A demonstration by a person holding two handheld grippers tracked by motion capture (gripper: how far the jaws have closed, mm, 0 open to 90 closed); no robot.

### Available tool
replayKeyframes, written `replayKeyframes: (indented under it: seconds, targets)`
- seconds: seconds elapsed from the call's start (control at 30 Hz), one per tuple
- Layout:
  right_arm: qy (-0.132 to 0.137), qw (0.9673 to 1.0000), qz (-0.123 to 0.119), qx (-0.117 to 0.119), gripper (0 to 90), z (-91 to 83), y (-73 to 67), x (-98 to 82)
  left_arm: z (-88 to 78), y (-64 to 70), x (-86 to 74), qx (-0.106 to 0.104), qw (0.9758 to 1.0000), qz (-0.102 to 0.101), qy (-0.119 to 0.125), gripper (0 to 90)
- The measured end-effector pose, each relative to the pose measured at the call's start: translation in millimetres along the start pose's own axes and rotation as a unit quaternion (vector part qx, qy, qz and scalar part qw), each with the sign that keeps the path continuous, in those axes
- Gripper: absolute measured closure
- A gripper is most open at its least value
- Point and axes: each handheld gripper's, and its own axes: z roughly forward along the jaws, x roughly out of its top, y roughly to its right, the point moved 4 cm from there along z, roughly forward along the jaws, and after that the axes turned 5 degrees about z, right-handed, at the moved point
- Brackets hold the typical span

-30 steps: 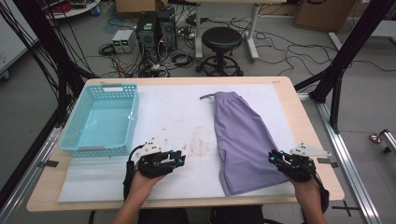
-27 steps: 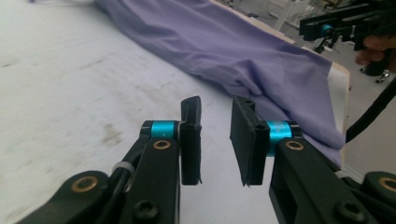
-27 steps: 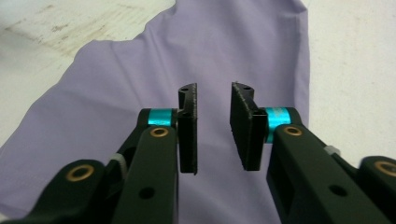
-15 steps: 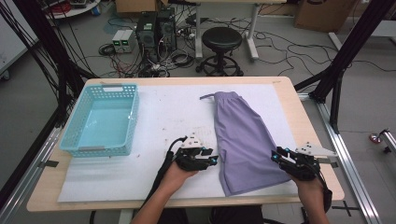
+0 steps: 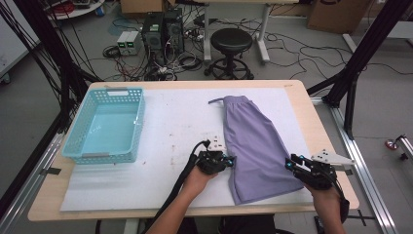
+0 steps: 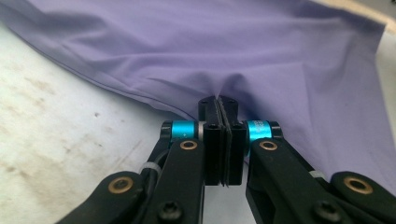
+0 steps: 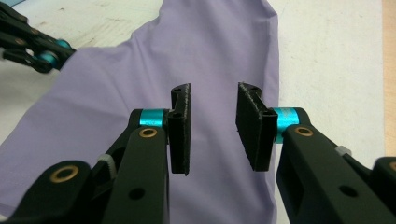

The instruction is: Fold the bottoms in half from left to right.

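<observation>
Cloth is what the next move is turning on: the purple garment (image 5: 253, 148) is lying on the white mat (image 5: 160, 146), its long axis running near to far. The left gripper (image 6: 218, 105), jaws just closing, is pinching its left edge. The right gripper (image 7: 213, 126) is hovering over its near right edge, jaws apart.

grey floor (image 5: 292, 53) beyond the far table edge, strewn with black cables (image 5: 311, 58). round black stool (image 5: 233, 41) stands straight out past the tools. two dark computer towers (image 5: 163, 29) far-left of them, small pale boxes (image 5: 127, 43) beside. cardboard box (image 5: 336, 14) far-right. black frame posts (image 5: 363, 53) flank the wooden table (image 5: 311, 117); white mat (image 5: 170, 122) covers it.
</observation>
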Motion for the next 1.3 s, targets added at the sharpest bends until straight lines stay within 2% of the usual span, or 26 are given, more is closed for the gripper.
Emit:
replayKeyframes:
  seconds: [0.07, 0.17, 0.2, 0.23, 0.27, 0.33, 0.43, 0.47, 0.5, 0.53, 0.6, 0.7, 0.8, 0.83, 0.87, 0.9, 0.97, 1.0, 1.1, 1.17, 1.2, 1.27, 1.3]
  targets:
    - [-0.001, 1.0000, 0.001, 0.000, 67.0, 0.2, 0.3, -0.1, -4.6, -2.3, 1.0, -0.001, 0.9999, -0.010, 0.012, 88.9]
    - [0.000, 1.0000, 0.001, 0.000, 66.9, -0.1, -0.5, 0.1, -9.8, -7.4, -0.9, 0.007, 0.9998, -0.016, 0.012, 89.0]
    - [0.000, 1.0000, 0.001, 0.000, 67.0, -0.4, -1.1, 0.3, -10.9, -9.4, -1.7, 0.014, 0.9996, -0.022, 0.013, 89.1]
    - [0.000, 1.0000, 0.001, 0.000, 66.9, -0.4, -1.2, 0.3, -13.6, -14.7, -3.0, 0.029, 0.9989, -0.034, 0.014, 89.2]
    - [0.000, 1.0000, 0.001, 0.000, 66.9, -0.4, -1.2, 0.3, -13.6, -14.7, -3.0, 0.029, 0.9989, -0.034, 0.014, 89.2]
    - [-0.002, 1.0000, 0.001, 0.000, 66.9, 0.2, -1.8, -0.2, -14.3, -19.1, -4.0, 0.045, 0.9979, -0.045, 0.011, 89.1]
    - [-0.006, 1.0000, -0.001, 0.002, 66.9, 1.9, -3.4, -1.2, -12.9, -19.4, -6.0, 0.043, 0.9978, -0.050, 0.005, 88.9]
    - [-0.010, 0.9999, -0.005, 0.000, 66.9, 3.2, -3.3, -2.1, -12.8, -18.4, -6.5, 0.041, 0.9979, -0.051, 0.004, 80.2]
    - [-0.010, 0.9999, -0.005, 0.000, 66.9, 3.2, -3.3, -2.1, -13.1, -17.8, -6.5, 0.038, 0.9978, -0.054, 0.004, 80.2]
    - [-0.014, 0.9999, -0.006, 0.001, 66.9, 3.5, -2.6, -2.8, -14.4, -18.0, -6.4, 0.040, 0.9975, -0.058, 0.005, 71.7]
    - [-0.020, 0.9998, -0.007, 0.001, 66.9, 4.9, -0.9, -5.0, -19.7, -19.0, -6.4, 0.044, 0.9965, -0.067, 0.025, 62.5]
    - [-0.039, 0.9991, -0.013, -0.009, 66.9, 7.7, 3.4, -10.1, -29.6, -23.0, -9.1, 0.049, 0.9956, -0.067, 0.043, 58.1]
    - [-0.069, 0.9972, -0.007, -0.027, 67.8, 13.7, 12.9, -18.7, -38.1, -26.4, -12.8, 0.051, 0.9951, -0.066, 0.054, 57.4]
    - [-0.076, 0.9967, -0.007, -0.028, 69.4, 16.1, 15.5, -21.4, -40.2, -27.1, -13.8, 0.050, 0.9948, -0.068, 0.057, 57.3]
    - [-0.096, 0.9948, -0.009, -0.032, 75.1, 19.4, 18.0, -25.8, -43.9, -28.3, -15.5, 0.051, 0.9946, -0.069, 0.059, 57.1]
    - [-0.096, 0.9948, -0.009, -0.032, 75.1, 19.4, 18.0, -25.8, -43.9, -28.3, -15.5, 0.051, 0.9946, -0.069, 0.059, 57.0]
    - [-0.111, 0.9930, -0.007, -0.040, 83.7, 20.9, 21.5, -28.4, -46.7, -29.0, -15.8, 0.051, 0.9946, -0.066, 0.062, 56.9]
    - [-0.112, 0.9930, -0.006, -0.039, 89.6, 20.6, 22.5, -28.8, -47.9, -29.2, -15.5, 0.051, 0.9944, -0.065, 0.065, 56.9]
    - [-0.099, 0.9941, -0.011, -0.044, 89.9, 16.1, 24.5, -25.4, -50.9, -29.1, -15.5, 0.049, 0.9942, -0.064, 0.071, 56.9]
    - [-0.089, 0.9946, 0.007, -0.053, 89.8, 11.8, 28.6, -23.4, -51.8, -28.7, -16.3, 0.048, 0.9942, -0.064, 0.072, 56.9]
    - [-0.093, 0.9940, 0.012, -0.055, 89.7, 11.6, 30.5, -24.7, -52.2, -28.7, -17.2, 0.048, 0.9943, -0.062, 0.072, 56.9]
    - [-0.106, 0.9913, 0.007, -0.077, 88.4, 12.1, 34.1, -28.2, -52.9, -28.5, -20.0, 0.046, 0.9943, -0.063, 0.073, 57.8]
    - [-0.105, 0.9910, 0.010, -0.082, 84.2, 11.4, 35.1, -28.0, -53.2, -28.6, -21.9, 0.046, 0.9944, -0.062, 0.072, 58.5]
